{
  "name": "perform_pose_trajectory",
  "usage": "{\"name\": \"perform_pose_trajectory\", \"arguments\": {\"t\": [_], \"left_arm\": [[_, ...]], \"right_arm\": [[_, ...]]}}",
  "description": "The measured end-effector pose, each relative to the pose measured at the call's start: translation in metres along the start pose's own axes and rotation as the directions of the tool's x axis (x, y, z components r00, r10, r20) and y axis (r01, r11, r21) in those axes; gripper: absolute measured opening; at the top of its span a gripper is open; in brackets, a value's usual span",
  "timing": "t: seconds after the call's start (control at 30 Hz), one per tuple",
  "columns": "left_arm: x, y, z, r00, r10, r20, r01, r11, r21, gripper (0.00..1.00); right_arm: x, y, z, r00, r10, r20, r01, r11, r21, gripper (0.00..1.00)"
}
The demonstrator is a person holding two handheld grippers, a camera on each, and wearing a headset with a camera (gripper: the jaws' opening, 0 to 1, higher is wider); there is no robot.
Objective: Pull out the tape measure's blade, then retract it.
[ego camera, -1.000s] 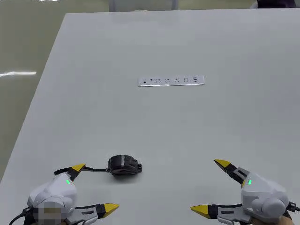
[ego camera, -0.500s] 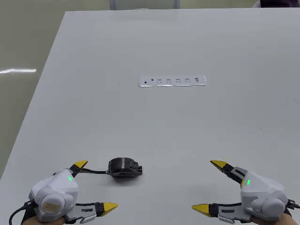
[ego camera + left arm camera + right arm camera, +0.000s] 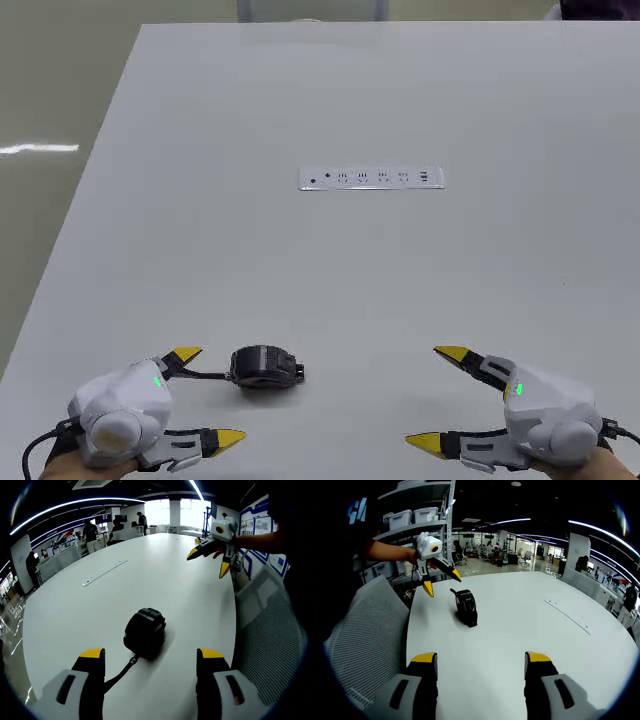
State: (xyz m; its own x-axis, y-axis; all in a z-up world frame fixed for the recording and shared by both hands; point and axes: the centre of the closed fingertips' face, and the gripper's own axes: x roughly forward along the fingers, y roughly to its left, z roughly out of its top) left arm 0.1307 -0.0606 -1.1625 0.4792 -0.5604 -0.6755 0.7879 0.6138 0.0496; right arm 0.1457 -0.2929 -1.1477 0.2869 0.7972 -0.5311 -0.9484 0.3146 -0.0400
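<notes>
- The tape measure (image 3: 265, 366) is black and round. It lies on the white table (image 3: 350, 270), close to the near edge and over on the left side.
- A thin black strap (image 3: 205, 377) comes off the tape measure and runs toward the left gripper. I cannot tell if the strap touches a jaw.
- The left gripper (image 3: 210, 395) is just beside the tape measure. Its jaws are spread wide and hold nothing.
- In the left gripper view, the tape measure (image 3: 145, 632) sits right in front, between the two yellow jaw tips, and the tips do not touch it.
- The right gripper (image 3: 435, 397) is over on the right side, well apart from the tape measure. Its jaws are spread wide too, and they hold nothing.
- In the right gripper view, the tape measure (image 3: 466, 607) stands farther off on the table, with the left gripper (image 3: 442, 584) up in the air near it.
- A long white power strip (image 3: 371, 178) lies flat in the middle of the table, far from both grippers.
- A grey mesh chair (image 3: 270, 625) stands at the near edge of the table.
- Behind the chair, shelves with white boxes (image 3: 415, 515) stand against the wall.
- Far back in the room are desks and some people.
</notes>
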Motion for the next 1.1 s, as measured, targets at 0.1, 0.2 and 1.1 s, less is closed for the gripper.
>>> {"name": "perform_pose_trajectory", "arguments": {"t": [0.1,0.2,1.1], "left_arm": [[0.003,0.002,0.000,0.9999,-0.011,-0.009,0.011,1.000,0.021,0.69],[0.008,0.003,0.000,0.9995,-0.023,-0.021,0.023,0.999,0.037,0.67],[0.044,0.016,-0.008,0.9868,-0.129,-0.098,0.143,0.978,0.152,0.53]], "right_arm": [[0.003,-0.001,0.001,0.9999,0.014,-0.005,-0.014,1.000,-0.008,0.70],[0.006,-0.002,0.000,0.9995,0.030,-0.009,-0.030,0.999,-0.020,0.67],[0.049,-0.007,0.001,0.9874,0.150,-0.050,-0.154,0.984,-0.090,0.56]]}}
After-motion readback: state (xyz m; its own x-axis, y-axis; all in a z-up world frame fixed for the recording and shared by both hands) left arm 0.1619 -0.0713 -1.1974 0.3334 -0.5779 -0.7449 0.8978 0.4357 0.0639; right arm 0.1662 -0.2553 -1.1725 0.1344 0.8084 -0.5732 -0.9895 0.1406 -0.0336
